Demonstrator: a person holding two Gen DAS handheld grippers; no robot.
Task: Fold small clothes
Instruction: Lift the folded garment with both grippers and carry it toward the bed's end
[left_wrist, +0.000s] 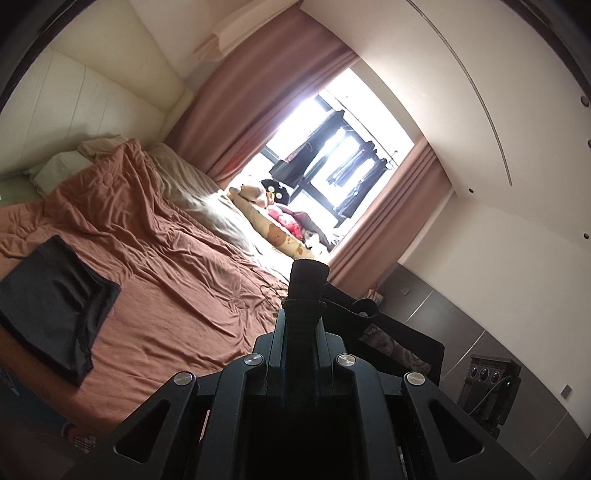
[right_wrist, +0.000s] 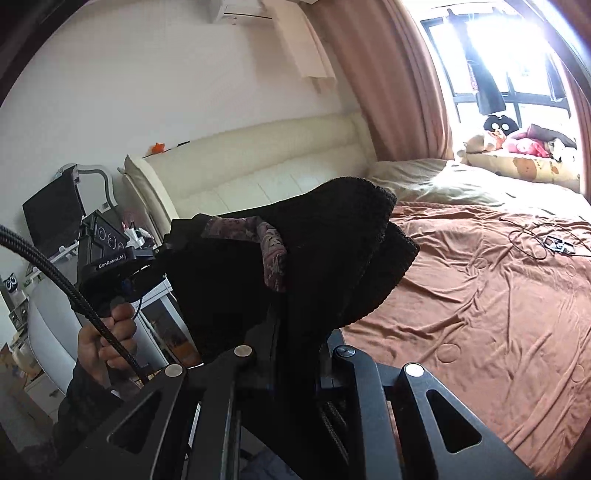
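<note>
A small black garment (right_wrist: 332, 251) with a purple patterned trim (right_wrist: 269, 243) hangs in the air between both grippers, above the bed's near edge. My right gripper (right_wrist: 295, 314) is shut on it, and the cloth drapes over the fingertips and hides them. A hand holds my left gripper (right_wrist: 159, 254) at the left, clamped on the garment's other end. In the left wrist view the left gripper (left_wrist: 304, 317) is shut on a bunched black strip of the garment (left_wrist: 308, 280) that sticks up past the fingertips. A folded black garment (left_wrist: 55, 302) lies flat on the brown duvet (left_wrist: 192, 280).
A cable and a small device (right_wrist: 554, 243) lie on the duvet at the right. Plush toys (right_wrist: 517, 144) sit by the window. A cream headboard (right_wrist: 258, 166) backs the bed. A cluttered side table with a laptop (right_wrist: 51, 218) stands at the left.
</note>
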